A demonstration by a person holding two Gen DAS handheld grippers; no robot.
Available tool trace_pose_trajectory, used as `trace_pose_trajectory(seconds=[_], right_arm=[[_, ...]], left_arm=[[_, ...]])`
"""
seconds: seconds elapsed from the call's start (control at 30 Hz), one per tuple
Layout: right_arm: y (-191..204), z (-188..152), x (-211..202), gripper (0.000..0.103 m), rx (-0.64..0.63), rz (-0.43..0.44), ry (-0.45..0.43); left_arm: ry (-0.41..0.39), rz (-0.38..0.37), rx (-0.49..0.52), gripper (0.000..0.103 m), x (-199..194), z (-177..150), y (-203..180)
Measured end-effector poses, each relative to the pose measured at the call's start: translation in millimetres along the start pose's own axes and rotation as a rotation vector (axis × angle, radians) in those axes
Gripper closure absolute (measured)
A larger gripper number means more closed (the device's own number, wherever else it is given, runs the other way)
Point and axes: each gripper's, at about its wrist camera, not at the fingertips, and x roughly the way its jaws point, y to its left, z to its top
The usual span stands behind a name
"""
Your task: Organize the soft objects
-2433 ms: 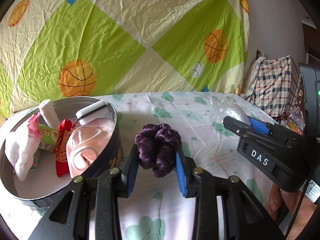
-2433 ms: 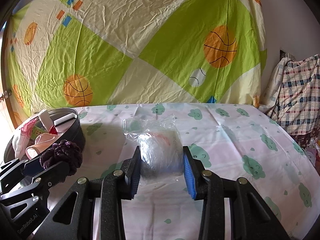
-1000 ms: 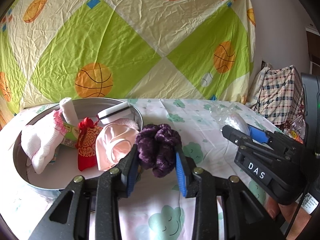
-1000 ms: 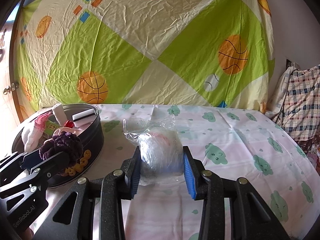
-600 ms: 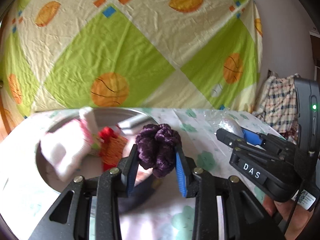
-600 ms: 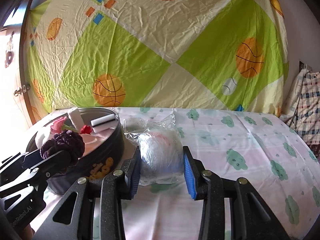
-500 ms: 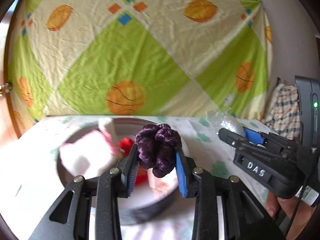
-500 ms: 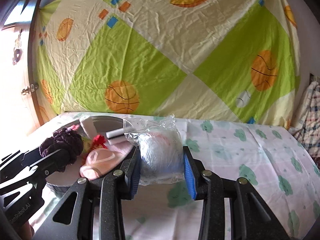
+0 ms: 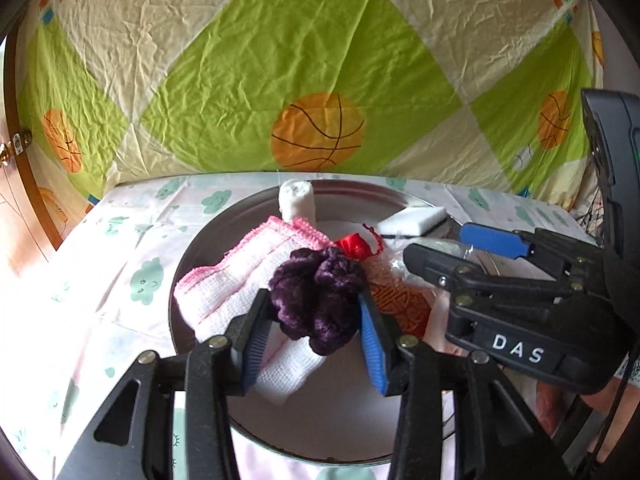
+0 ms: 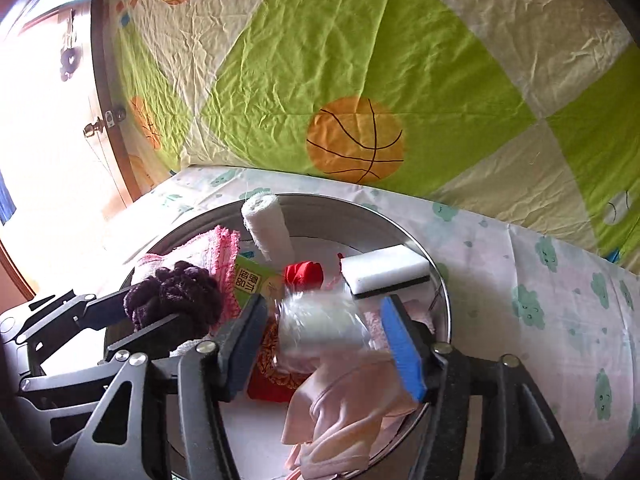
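A round metal tin lies right under both grippers. My left gripper hangs over the tin's middle with a purple scrunchie between its blue pads. Its jaws are opening, and the scrunchie still touches both pads. My right gripper is above the tin's right half, jaws opening. A clear plastic bag with a white bundle is blurred between its pads, with a gap on each side.
Inside the tin are a white and pink cloth, a rolled white towel, a white sponge, a red pouch, a green packet and a pink garment. The cloud-print tablecloth runs right. A basketball sheet hangs behind.
Both grippers have swung left from the table to above the tin. Both pairs of jaws have widened. The plastic bag has come free of the right pads.
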Motion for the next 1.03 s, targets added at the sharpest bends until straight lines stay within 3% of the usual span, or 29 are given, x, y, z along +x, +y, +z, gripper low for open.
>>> trace_pose_trajectory(seconds=[0.17, 0.23, 0.3, 0.47, 1.03], right_arm=[[-7.6, 1.5, -13.7, 0.031, 0.027, 0.007, -0.036], [-6.2, 3.8, -21.7, 0.028, 0.016, -0.011, -0.059], [-4.3, 7.7, -27.6, 0.028, 0.007, -0.032, -0.077], [0.2, 12.1, -42.0, 0.027, 0.002, -0.04, -0.12], [5.6, 3.1, -53.0, 0.027, -0.013, -0.031, -0.129]], left_arm=[[-0.014, 0.011, -0.012, 0.03, -4.9, 1.5, 5.0], [-0.024, 0.018, -0.022, 0.01, -10.1, 3.6, 7.6], [-0.046, 0.027, -0.033, 0.004, -16.8, 5.0, 10.7], [-0.065, 0.042, -0.036, 0.004, -26.6, 7.0, 14.1], [-0.065, 0.076, -0.066, 0.001, -32.2, 4.0, 21.7]])
